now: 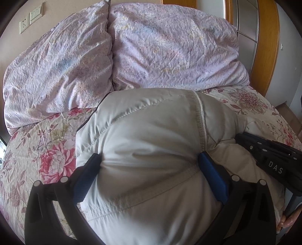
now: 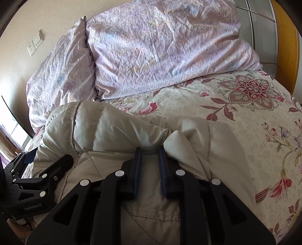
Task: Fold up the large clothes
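A puffy pale grey quilted jacket (image 1: 151,135) lies bunched on the floral bed sheet (image 1: 47,150). My left gripper (image 1: 149,158) stands wide open, and a thick bulge of the jacket fills the space between its blue pads. My right gripper (image 2: 150,150) is nearly closed and pinches a fold of the same jacket (image 2: 113,128) between its pads. The right gripper also shows in the left wrist view (image 1: 268,156), at the jacket's right side. The left gripper shows in the right wrist view (image 2: 37,175), at the jacket's left edge.
Two large lilac floral pillows (image 1: 169,47) lean at the head of the bed, just beyond the jacket. A wooden headboard with a metal frame (image 1: 268,37) stands at the right. A wall with switches (image 1: 35,13) is at the left. Bare sheet (image 2: 236,122) lies right of the jacket.
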{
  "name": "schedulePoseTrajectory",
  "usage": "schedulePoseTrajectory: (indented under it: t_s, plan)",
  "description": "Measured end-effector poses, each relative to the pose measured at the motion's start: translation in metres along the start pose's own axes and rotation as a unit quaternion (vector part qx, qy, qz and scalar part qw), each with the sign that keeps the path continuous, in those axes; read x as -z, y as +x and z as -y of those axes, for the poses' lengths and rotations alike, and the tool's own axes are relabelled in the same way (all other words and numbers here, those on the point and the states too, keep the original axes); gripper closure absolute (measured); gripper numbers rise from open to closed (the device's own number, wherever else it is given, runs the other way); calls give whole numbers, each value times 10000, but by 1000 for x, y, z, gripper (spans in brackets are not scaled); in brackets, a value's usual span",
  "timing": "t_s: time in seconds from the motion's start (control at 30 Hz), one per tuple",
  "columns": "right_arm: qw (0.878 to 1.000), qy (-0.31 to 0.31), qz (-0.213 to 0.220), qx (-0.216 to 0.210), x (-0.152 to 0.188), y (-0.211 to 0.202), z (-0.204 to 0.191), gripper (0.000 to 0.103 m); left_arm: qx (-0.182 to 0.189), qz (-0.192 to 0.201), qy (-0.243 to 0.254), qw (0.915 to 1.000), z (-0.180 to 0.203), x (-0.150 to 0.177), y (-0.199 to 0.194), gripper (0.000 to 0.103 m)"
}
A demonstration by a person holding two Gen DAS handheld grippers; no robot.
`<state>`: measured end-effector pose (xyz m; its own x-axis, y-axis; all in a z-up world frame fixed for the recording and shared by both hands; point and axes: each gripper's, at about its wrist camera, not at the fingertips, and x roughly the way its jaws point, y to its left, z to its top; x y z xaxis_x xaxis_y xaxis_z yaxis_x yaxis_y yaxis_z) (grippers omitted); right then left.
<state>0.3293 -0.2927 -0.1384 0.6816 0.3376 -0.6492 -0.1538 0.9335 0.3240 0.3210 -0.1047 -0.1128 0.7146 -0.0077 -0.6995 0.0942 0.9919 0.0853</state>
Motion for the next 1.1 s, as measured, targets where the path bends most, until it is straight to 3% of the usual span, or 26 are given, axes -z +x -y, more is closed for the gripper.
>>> schedulePoseTrajectory:
  t_s: [0.3, 0.67, 0.9, 1.1]
  plan:
    - [9999, 108, -44, -115, -2, 3, 5, 85, -68, -121, 27, 9999, 2, -1, 8, 2]
    - [9998, 173, 57, -114, -4, -2, 6, 85, -224, 37, 18, 9997, 3, -4, 3, 2]
    - [9981, -311, 418, 325, -12, -38, -4, 84, -281, 325, -299, 9986, -25, -9, -33, 2]
    - [9976, -196, 358, 555, -13, -26, 15, 85, -211, 294, -641, 9973, -46, -24, -18, 2]
